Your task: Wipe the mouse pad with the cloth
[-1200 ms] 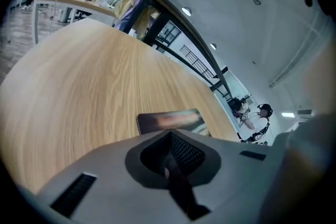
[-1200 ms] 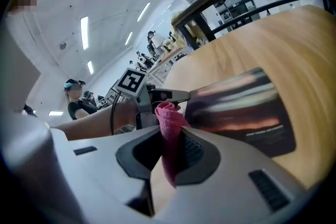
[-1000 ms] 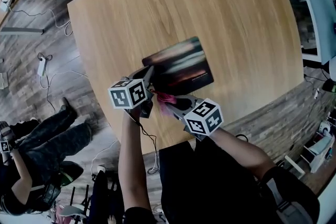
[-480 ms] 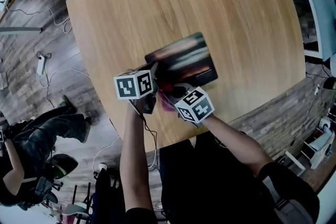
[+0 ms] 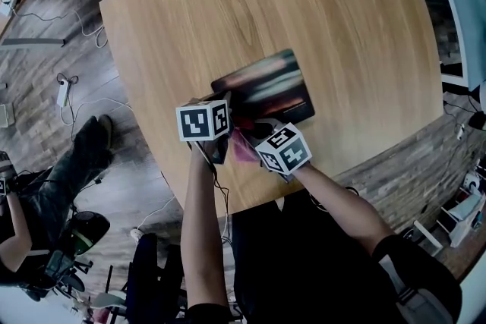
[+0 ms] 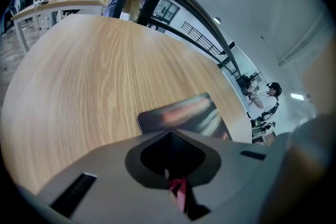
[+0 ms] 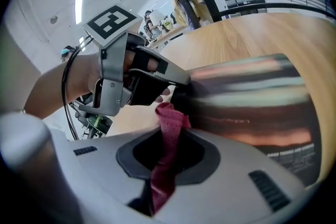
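**Cloth being closed in on the pad's near edge**

Over the last second the right gripper (image 7: 169,135) is being drawn in towards the left gripper (image 6: 170,134). Their marker cubes, apart a second ago, are now being held just beside each other at the near edge of the dark rectangular mouse pad with reddish streaks (image 5: 266,91). The pad itself is being left much where it was, lying flat on the pale wooden table (image 5: 228,11), towards the person's side.

The pink woven cloth (image 7: 167,157) is being clenched lengthwise in the right jaws, and its free tip is being carried up to the pad's near-left corner. The left jaws are being kept closed together, with their tips at that same corner. A pink sliver is being shown in their seam, but whether cloth is being pinched there cannot be told. On this reading the pad is being steadied and the first stroke is only now being set up.

A seated person (image 5: 45,209) and loose cables (image 5: 76,106) are being seen on the wood-patterned floor at the left, well apart from the work. What is standing in the way is the left gripper itself, since it is being held in the cloth's path across the corner.
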### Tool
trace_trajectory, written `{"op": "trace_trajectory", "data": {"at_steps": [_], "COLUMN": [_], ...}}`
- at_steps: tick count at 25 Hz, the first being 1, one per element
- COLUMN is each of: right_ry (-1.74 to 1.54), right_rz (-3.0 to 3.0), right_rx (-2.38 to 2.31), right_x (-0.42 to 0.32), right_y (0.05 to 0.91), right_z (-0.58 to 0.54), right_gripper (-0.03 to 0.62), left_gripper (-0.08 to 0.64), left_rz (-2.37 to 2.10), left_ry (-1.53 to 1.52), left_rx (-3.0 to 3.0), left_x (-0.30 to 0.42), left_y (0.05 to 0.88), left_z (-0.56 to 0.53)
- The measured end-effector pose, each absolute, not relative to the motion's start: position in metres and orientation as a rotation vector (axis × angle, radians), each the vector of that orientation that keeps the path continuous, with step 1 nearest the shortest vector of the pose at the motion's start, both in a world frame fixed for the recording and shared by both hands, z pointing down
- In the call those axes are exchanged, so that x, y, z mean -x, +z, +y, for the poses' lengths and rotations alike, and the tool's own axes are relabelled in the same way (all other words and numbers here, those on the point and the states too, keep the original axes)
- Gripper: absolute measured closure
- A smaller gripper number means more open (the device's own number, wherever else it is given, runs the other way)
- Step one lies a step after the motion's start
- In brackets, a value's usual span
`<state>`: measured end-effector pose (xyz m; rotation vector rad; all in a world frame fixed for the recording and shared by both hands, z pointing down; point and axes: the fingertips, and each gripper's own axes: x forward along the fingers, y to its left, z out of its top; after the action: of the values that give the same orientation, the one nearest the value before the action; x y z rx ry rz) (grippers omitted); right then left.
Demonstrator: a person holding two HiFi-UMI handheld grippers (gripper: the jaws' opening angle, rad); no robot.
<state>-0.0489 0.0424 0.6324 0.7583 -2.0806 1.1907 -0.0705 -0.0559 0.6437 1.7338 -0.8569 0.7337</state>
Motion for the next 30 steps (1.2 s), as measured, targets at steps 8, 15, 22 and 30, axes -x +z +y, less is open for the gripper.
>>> {"op": "trace_trajectory", "data": {"at_steps": [8, 15, 22, 30], "right_ry": [1.188, 1.196, 1.200, 1.204], "right_rz": [-2.078, -2.075, -2.072, -2.060], "right_rx": [-0.779, -0.795, -0.822, -0.861], "right_x": [0.033, 0.013, -0.008, -0.036], "right_y": [0.634, 0.632, 0.633, 0.632], "right_z": [0.037, 0.028, 0.019, 0.009], "right_gripper": [0.526, 0.526, 0.526, 0.526], "left_gripper": [0.537, 0.537, 0.537, 0.537], "left_rz": [-0.867, -0.872, -0.898, -0.941], "left_ry": [0.718, 0.744, 0.735, 0.738], "left_rx": [-1.711, -1.706, -1.694, -1.662], "left_x": [0.071, 0.070, 0.072, 0.071], "left_y": [0.645, 0.643, 0.643, 0.642], "left_z": [-0.054, -0.056, -0.055, -0.056]}}
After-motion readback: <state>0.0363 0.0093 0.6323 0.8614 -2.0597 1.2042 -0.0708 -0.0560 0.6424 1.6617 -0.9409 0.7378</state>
